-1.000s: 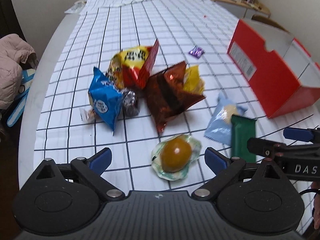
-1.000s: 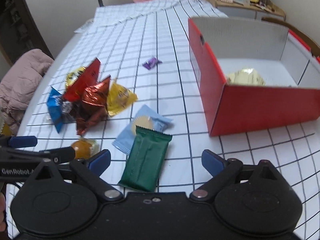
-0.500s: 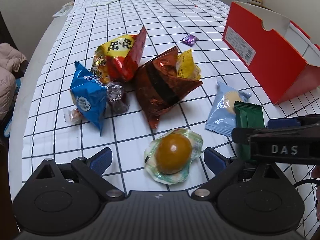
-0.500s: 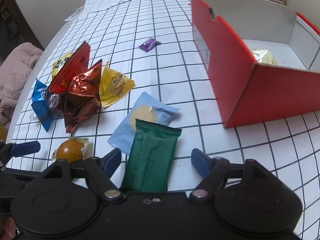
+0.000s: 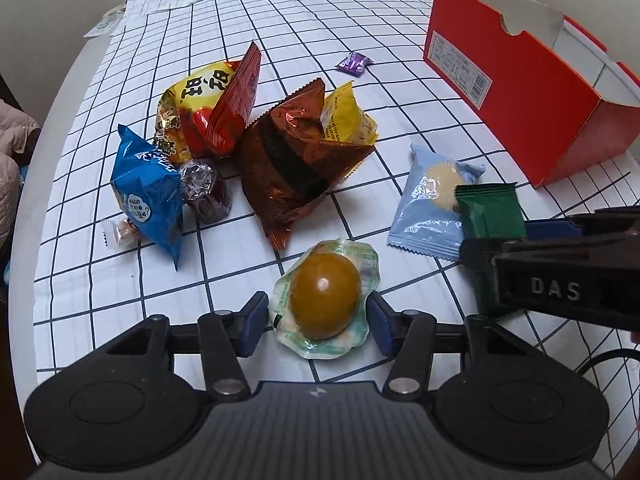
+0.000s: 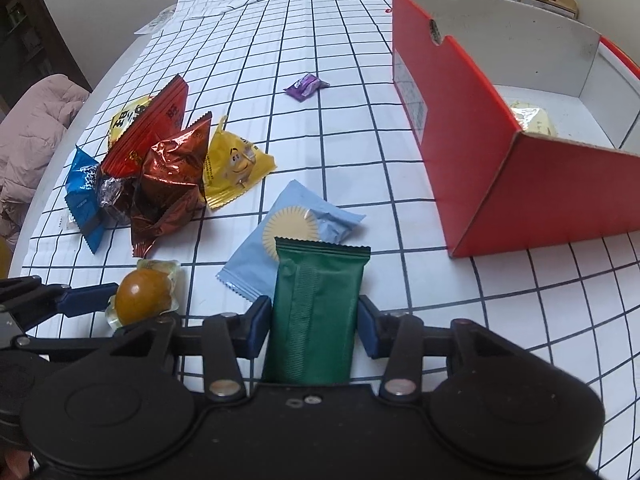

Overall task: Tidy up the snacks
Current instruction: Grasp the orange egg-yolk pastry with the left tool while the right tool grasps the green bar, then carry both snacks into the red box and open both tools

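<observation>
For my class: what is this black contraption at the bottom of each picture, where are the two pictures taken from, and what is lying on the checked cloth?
Each is a hand-held two-finger gripper with a camera looking along its fingers. The left gripper has its blue pads either side of a wrapped brown egg. The right gripper has its pads against a green bar, whose far end overlaps a pale blue packet. Whether either grip is firm, I cannot tell. A pile of snack bags and a purple sweet lie on the cloth. One pale packet lies in the red box.
</observation>
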Available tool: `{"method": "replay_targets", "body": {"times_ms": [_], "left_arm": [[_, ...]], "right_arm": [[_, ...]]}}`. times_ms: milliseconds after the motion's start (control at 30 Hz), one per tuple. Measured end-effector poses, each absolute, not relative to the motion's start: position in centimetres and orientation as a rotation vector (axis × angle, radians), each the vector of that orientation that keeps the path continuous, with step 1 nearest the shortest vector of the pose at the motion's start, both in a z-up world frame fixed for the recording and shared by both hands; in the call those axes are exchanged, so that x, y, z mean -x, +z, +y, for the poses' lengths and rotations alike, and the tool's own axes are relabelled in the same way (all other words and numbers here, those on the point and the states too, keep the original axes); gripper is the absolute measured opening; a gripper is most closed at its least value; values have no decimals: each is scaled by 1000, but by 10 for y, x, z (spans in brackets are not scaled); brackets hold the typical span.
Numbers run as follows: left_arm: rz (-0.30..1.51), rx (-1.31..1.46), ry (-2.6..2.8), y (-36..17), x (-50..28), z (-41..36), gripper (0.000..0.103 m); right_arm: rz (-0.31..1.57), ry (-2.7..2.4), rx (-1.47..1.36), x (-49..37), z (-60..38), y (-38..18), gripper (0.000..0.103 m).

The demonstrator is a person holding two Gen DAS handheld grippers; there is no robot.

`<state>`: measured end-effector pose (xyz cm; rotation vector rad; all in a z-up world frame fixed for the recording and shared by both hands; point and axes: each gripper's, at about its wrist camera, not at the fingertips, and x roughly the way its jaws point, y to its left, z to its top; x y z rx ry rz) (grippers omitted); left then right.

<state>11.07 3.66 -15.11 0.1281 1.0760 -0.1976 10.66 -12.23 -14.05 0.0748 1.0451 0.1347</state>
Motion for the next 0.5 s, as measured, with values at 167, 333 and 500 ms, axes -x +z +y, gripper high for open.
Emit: {"method": "replay_targets", "body": {"times_ms": [167, 333, 500], "left_arm": [[1084, -91, -191, -150, -111, 39, 50], [1091, -47, -177, -141, -106, 41, 50], [1066, -13, -177, -119, -98, 40, 50]], "right_arm": [[1033, 130, -78, -100, -129, -134, 43], [1017, 134, -100, -91, -138, -121, 43], [992, 153, -120, -80, -149, -100, 43]]}}
